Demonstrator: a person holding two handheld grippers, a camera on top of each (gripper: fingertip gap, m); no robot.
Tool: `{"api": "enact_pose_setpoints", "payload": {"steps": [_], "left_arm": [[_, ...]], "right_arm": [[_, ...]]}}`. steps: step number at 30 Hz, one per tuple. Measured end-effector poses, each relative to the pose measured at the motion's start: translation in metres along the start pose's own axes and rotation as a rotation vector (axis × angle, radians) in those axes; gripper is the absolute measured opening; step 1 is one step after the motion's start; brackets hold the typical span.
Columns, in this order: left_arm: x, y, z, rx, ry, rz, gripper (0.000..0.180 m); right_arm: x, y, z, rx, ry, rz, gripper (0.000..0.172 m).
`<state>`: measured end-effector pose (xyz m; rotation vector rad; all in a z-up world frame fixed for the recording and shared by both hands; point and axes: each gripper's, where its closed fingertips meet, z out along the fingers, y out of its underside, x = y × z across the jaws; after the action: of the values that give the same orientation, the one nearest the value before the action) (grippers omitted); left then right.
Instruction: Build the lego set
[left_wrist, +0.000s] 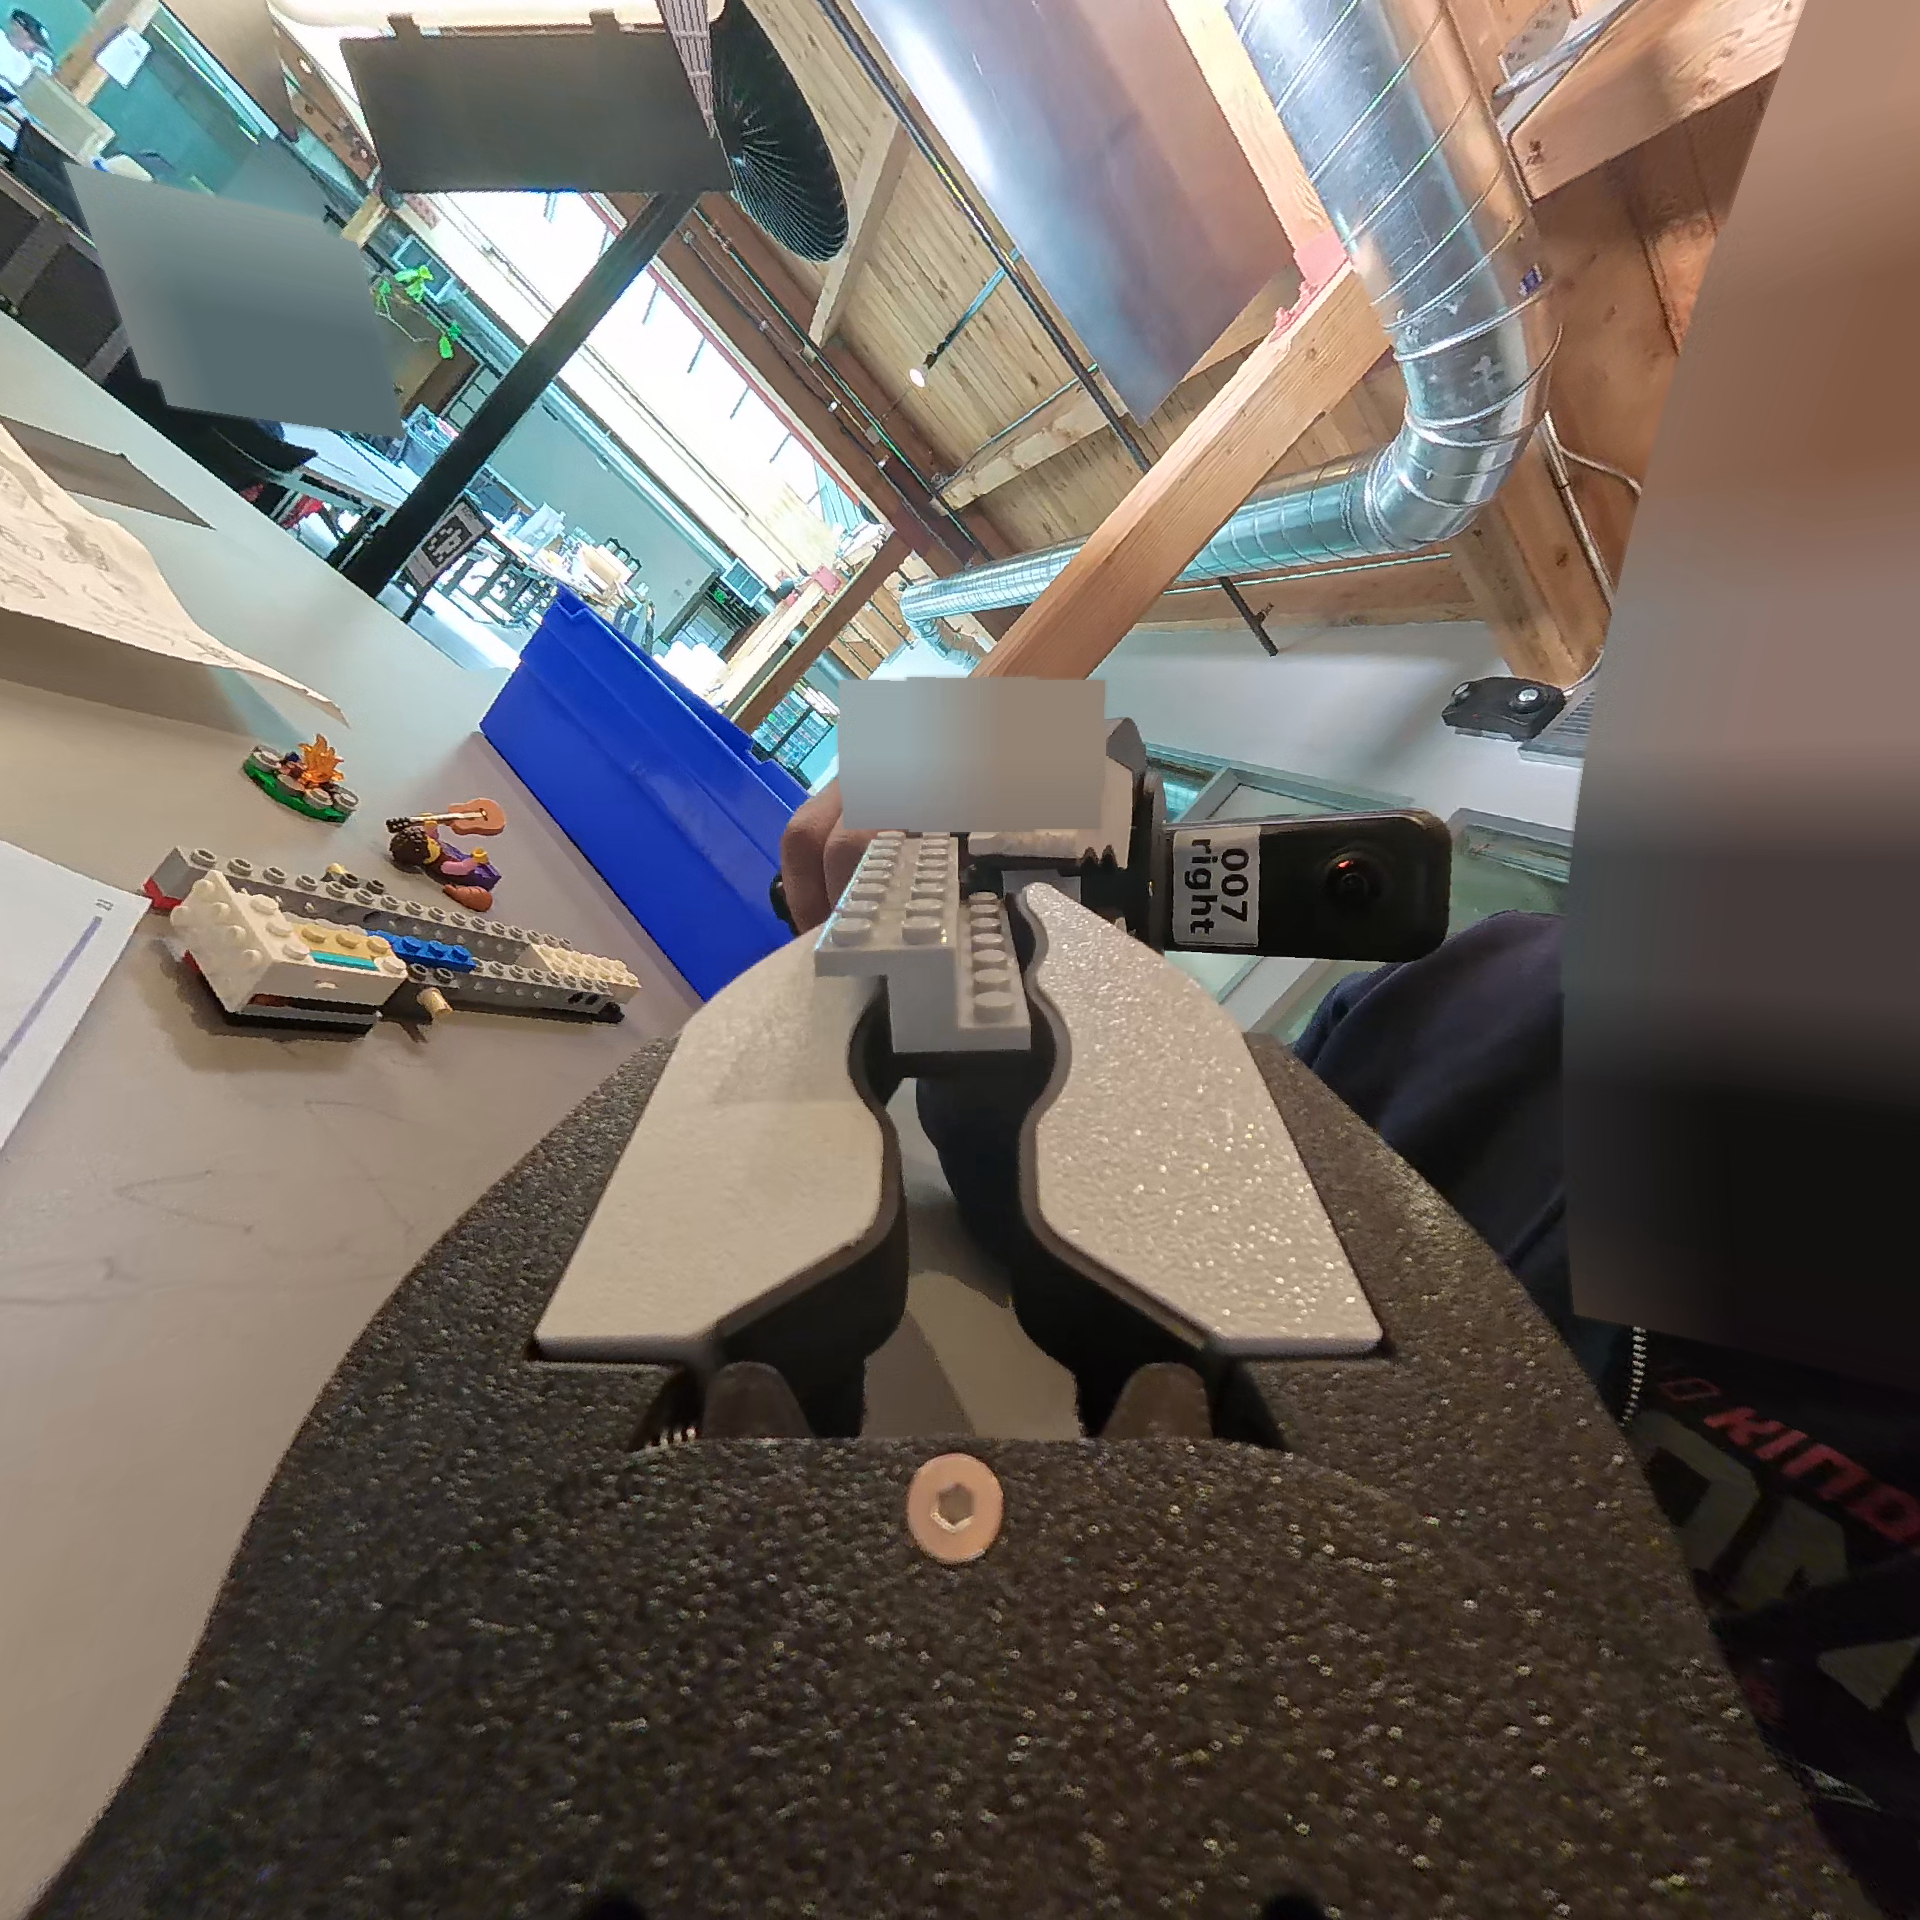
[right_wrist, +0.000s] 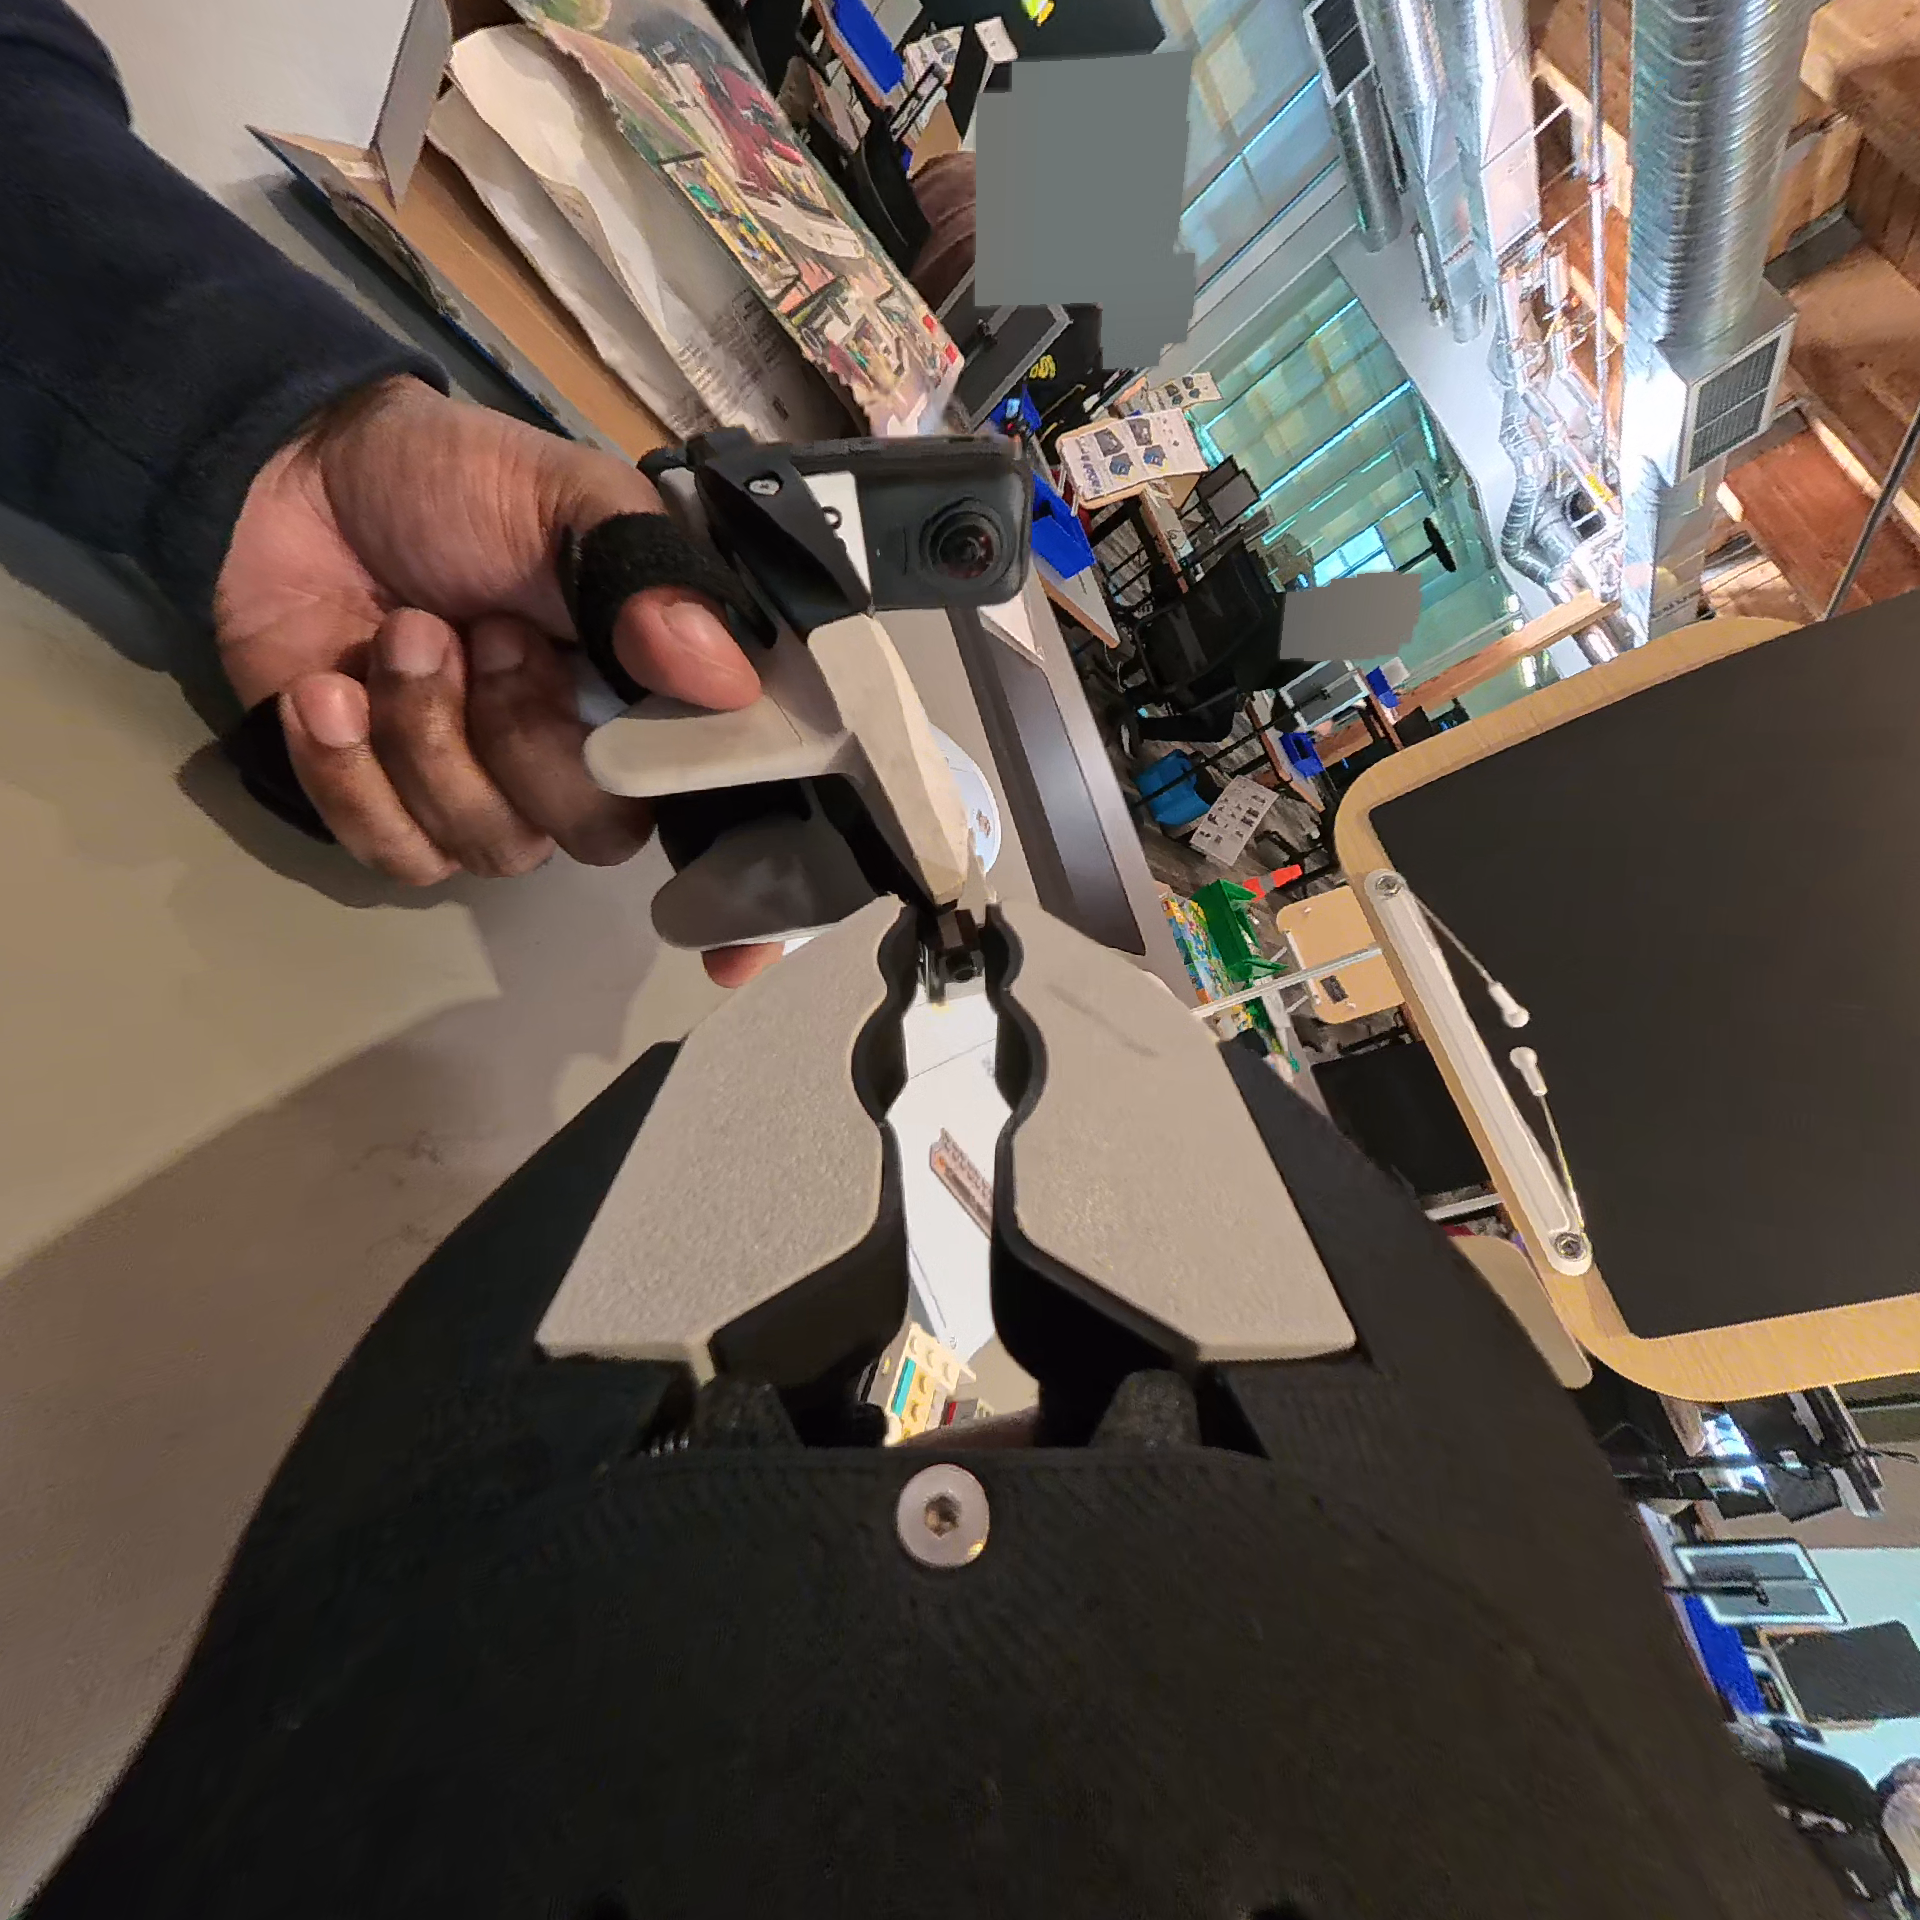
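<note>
My left fingers (left_wrist: 940, 997) clamp a grey plate stack (left_wrist: 935, 935) held above the surface (left_wrist: 260, 1195), while my right fingers (right_wrist: 951, 961), nearly closed, pinch a small black piece (right_wrist: 954, 961) at its far end.

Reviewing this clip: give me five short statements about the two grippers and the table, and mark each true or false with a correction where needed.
1. The left gripper holds a light grey studded plate assembly between its fingers. True.
2. The bin on the table is red. False: it is blue.
3. A small figure with a guitar lies on the table near a partly built brick model. True.
4. The right gripper holds a large white brick. False: a small black piece sits at its fingertips.
5. The left gripper is lying on the table unattended. False: a hand grips its handle.
</note>
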<state>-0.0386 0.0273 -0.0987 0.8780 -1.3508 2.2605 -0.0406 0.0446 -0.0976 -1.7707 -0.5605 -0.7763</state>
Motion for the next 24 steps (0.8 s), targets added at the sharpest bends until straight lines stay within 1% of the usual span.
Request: {"api": "enact_pose_setpoints", "payload": {"steps": [2,4,7,11,15,16,19,22,24], "left_arm": [[-0.001,-0.001,-0.001,0.001,-0.023,0.036,0.018],[-0.001,-0.005,-0.002,0.015,-0.043,0.072,0.018],[0.000,-0.012,-0.005,0.048,-0.057,0.109,0.018],[0.000,-0.013,-0.006,0.036,-0.121,0.245,0.018],[-0.003,-0.009,-0.003,-0.010,-0.192,0.374,0.018],[-0.004,-0.008,-0.003,-0.024,-0.210,0.407,0.018],[-0.006,-0.003,-0.004,-0.087,-0.261,0.518,0.018],[-0.010,0.005,-0.006,-0.170,-0.307,0.617,0.018],[-0.016,0.011,-0.006,-0.231,-0.337,0.654,0.018]], "right_arm": [[0.000,0.000,0.000,0.018,0.029,0.000,0.013],[0.000,-0.002,0.000,0.029,0.056,-0.027,0.024],[0.003,0.001,-0.001,0.010,0.091,-0.062,0.029],[0.007,0.005,-0.002,0.006,0.145,-0.096,0.028],[0.012,0.008,-0.002,0.011,0.193,-0.105,0.029],[0.011,0.009,-0.002,0.013,0.186,-0.096,0.030],[-0.001,0.014,-0.001,0.039,0.107,-0.031,0.045],[-0.015,0.014,-0.003,0.090,-0.004,0.071,0.047],[-0.021,0.014,-0.005,0.110,-0.061,0.136,0.052]]}}
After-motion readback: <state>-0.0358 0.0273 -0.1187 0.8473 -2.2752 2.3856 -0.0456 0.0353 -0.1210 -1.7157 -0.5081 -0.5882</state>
